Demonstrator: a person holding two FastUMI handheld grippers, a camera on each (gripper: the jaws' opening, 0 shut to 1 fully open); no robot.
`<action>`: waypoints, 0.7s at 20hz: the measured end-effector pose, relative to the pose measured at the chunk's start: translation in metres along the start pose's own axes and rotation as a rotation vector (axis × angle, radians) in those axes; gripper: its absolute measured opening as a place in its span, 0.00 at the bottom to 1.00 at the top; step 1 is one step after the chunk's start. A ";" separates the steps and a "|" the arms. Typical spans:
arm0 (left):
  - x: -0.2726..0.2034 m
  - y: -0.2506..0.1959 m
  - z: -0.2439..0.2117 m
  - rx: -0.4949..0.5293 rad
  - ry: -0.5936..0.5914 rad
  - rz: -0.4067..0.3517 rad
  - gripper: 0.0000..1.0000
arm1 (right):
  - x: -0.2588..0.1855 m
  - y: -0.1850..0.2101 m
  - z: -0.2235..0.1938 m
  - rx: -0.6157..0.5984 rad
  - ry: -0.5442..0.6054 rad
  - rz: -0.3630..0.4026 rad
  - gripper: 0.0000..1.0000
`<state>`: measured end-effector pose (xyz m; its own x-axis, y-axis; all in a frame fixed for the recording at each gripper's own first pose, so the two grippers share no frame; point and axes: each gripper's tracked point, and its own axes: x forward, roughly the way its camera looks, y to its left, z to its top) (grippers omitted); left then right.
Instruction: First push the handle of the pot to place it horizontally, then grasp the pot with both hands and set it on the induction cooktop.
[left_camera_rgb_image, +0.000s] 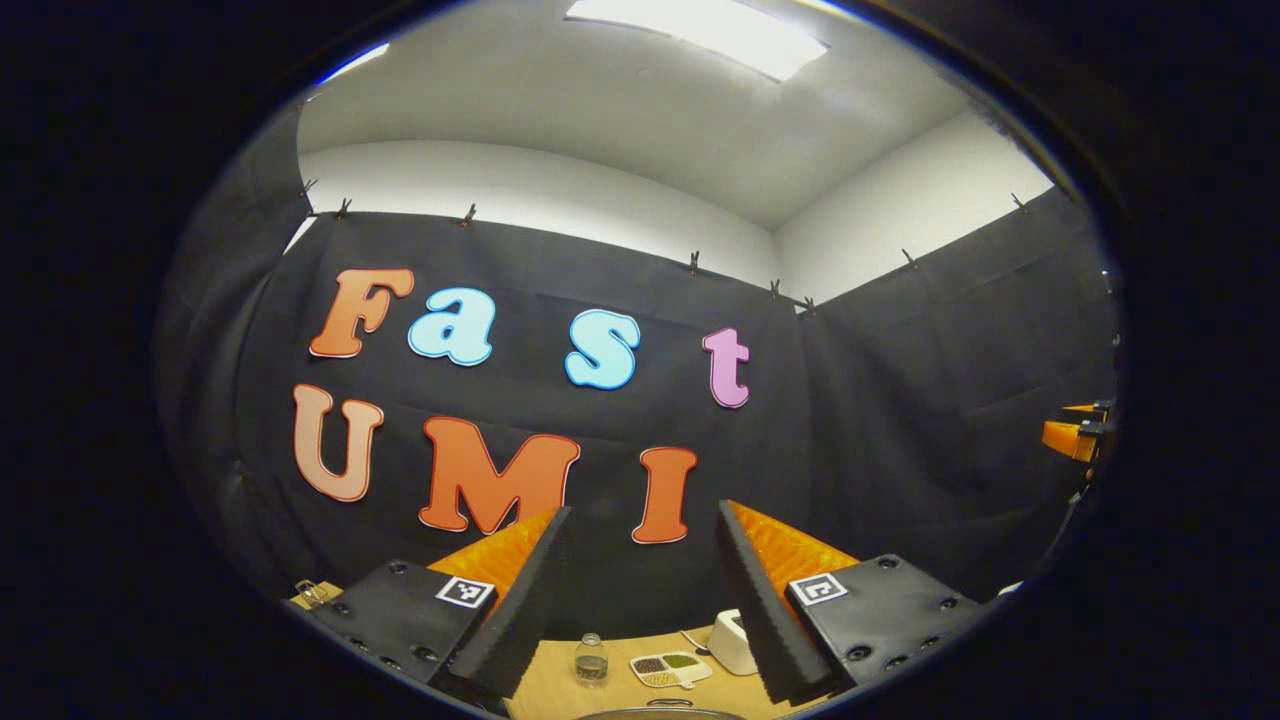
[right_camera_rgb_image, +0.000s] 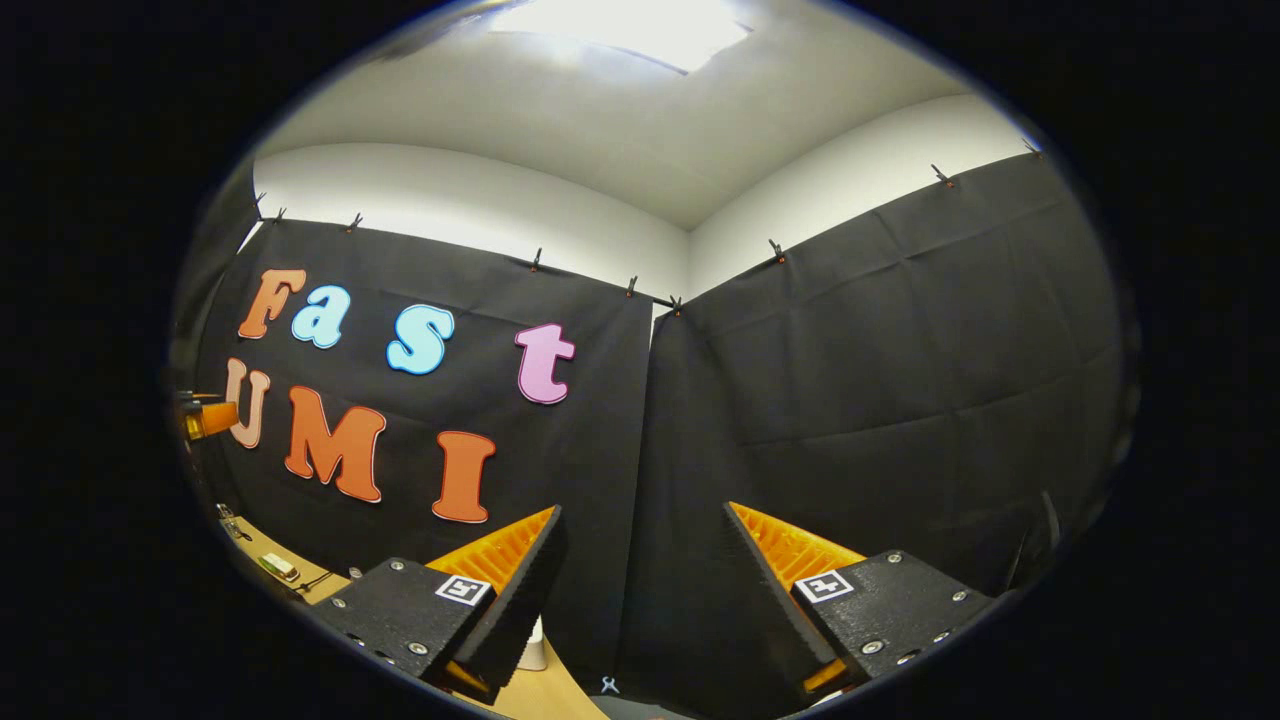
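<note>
Both cameras look upward at the booth more than at the work surface. In the left gripper view, the left gripper (left_camera_rgb_image: 640, 590) stands with its two fingers wide apart and nothing between them. Behind them hangs the black cloth wall (left_camera_rgb_image: 900, 400), fixed with small clips along its top edge; above it are a white wall and a ceiling with a bright light panel (left_camera_rgb_image: 700, 35) at 12 o'clock. A narrow strip of the wooden table (left_camera_rgb_image: 545, 685) shows at 6 o'clock. On it stand a small clear jar (left_camera_rgb_image: 591, 660), a white divided dish (left_camera_rgb_image: 670, 668) with dark and green contents, and a white box-like thing (left_camera_rgb_image: 730, 642). At the very bottom edge a thin grey curved rim (left_camera_rgb_image: 655, 713) shows, perhaps the pot; I cannot tell for sure.

In the right gripper view, the right gripper (right_camera_rgb_image: 640, 590) is also opened wide and empty. The corner where two cloth panels (right_camera_rgb_image: 880, 380) meet is near the centre.
</note>
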<state>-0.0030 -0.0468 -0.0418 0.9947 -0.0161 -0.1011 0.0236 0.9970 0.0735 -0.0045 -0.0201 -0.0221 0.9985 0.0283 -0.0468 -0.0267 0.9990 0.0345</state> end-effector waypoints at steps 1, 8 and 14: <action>0.000 -0.003 -0.007 -0.003 0.023 -0.004 0.80 | 0.001 -0.002 -0.002 -0.005 0.004 -0.002 0.95; -0.004 -0.014 -0.107 0.035 0.333 0.039 0.07 | 0.009 -0.008 -0.015 -0.003 0.015 0.021 0.95; -0.038 -0.018 -0.209 -0.097 0.682 0.102 0.07 | 0.017 -0.012 -0.033 0.004 0.029 0.056 0.95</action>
<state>-0.0617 -0.0484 -0.2471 0.7058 0.0977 -0.7016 -0.1077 0.9937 0.0300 0.0110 -0.0310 -0.0562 0.9937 0.0849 -0.0733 -0.0819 0.9957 0.0422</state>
